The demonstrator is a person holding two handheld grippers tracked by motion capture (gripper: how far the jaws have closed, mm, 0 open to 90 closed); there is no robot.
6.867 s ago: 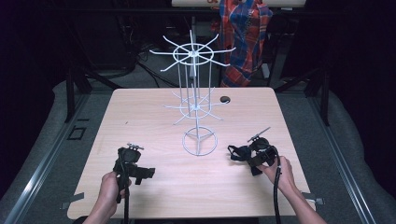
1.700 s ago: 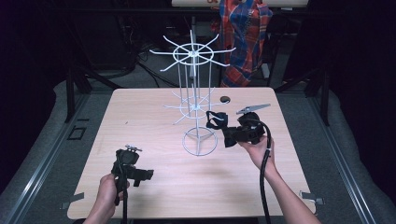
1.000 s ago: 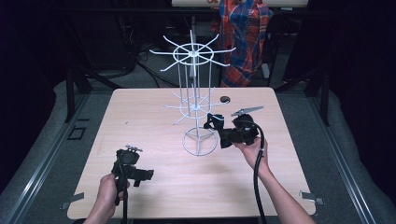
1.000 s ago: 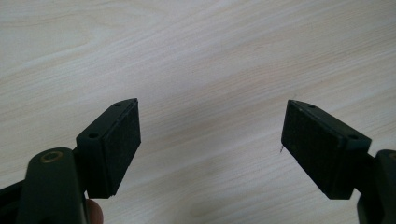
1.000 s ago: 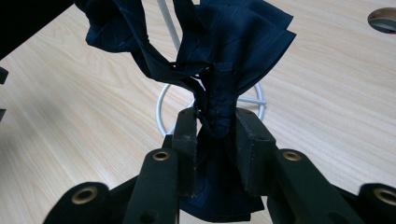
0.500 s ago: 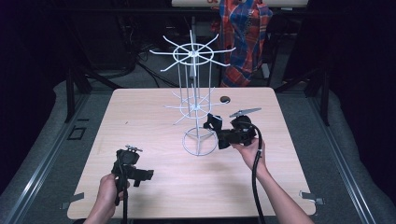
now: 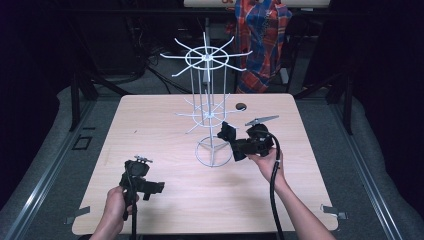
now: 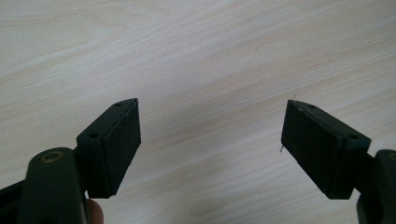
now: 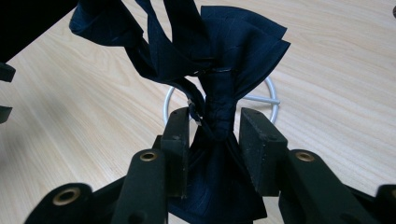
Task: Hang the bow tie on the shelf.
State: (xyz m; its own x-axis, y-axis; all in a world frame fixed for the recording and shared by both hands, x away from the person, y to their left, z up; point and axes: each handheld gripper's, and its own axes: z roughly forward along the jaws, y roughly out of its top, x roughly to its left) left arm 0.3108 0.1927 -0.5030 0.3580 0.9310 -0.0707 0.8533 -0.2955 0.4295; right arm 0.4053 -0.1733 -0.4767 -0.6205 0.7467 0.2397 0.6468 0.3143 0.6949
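Fingers (image 9: 180,149) on the right gripper (image 9: 214,135) are pinched in on the knotted middle of a dark navy bow tie (image 9: 215,70), its folds fanning out past the tips, right over the white wire rack (image 7: 207,107)'s ring base mid-table. Left gripper (image 8: 210,140) sits wide open with nothing between its pads, low over bare wooden table (image 7: 165,125) near the front-left edge, well apart from the rack.

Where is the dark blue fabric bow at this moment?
The dark blue bow is clamped in the right gripper, held just above the white wire rack's ring base, right of the table's centre in the high view.
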